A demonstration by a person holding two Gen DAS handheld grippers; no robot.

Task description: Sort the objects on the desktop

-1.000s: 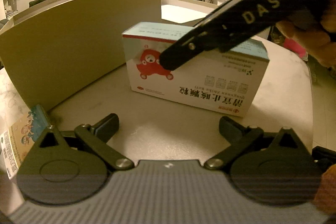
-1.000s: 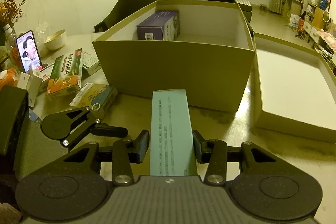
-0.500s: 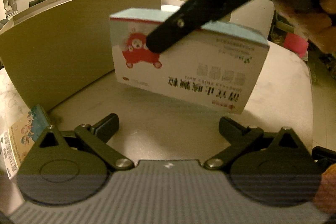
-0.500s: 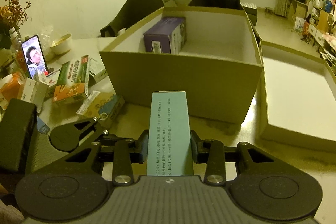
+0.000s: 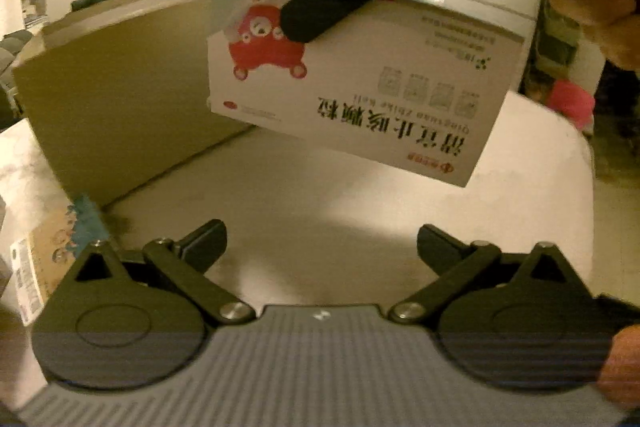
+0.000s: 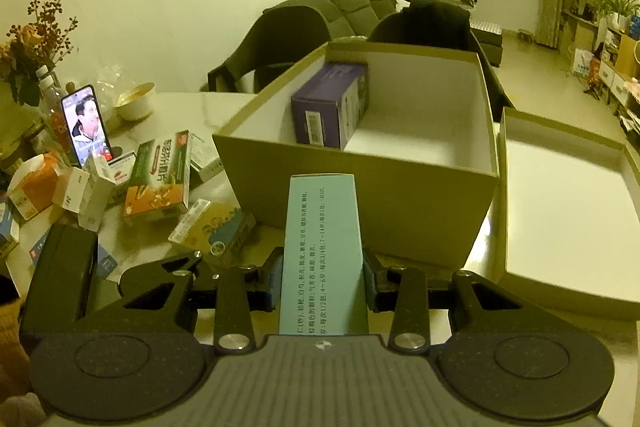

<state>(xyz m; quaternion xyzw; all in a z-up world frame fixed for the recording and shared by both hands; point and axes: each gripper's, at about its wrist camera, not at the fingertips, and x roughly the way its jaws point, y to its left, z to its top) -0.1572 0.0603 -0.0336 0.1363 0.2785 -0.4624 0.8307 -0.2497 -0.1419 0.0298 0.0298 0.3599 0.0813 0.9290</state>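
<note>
1. The right gripper [image 6: 323, 281] has its jaws clamped on the two broad faces of a medicine carton [image 6: 323, 251]. The carton's pale green narrow side faces the camera.
2. The left gripper [image 5: 322, 247] has its jaws wide apart with nothing between them, low over the worktop [image 5: 320, 211].
3. In the left view the carton [image 5: 360, 87] hangs clear of the worktop, tilted, beside the brown storage box [image 5: 120, 99].
4. Handling, as a judgement: it is light, thin card, stiff enough for a flat squeeze yet easy to dent. A hold across the broad faces near one end, as now, suits it.
5. The right gripper points level at the box's open top [image 6: 400, 131], where a purple carton [image 6: 332, 103] lies; the lid [image 6: 568, 211] sits beside it.
6. More cartons [image 6: 160, 179] clutter the worktop to the left.
</note>
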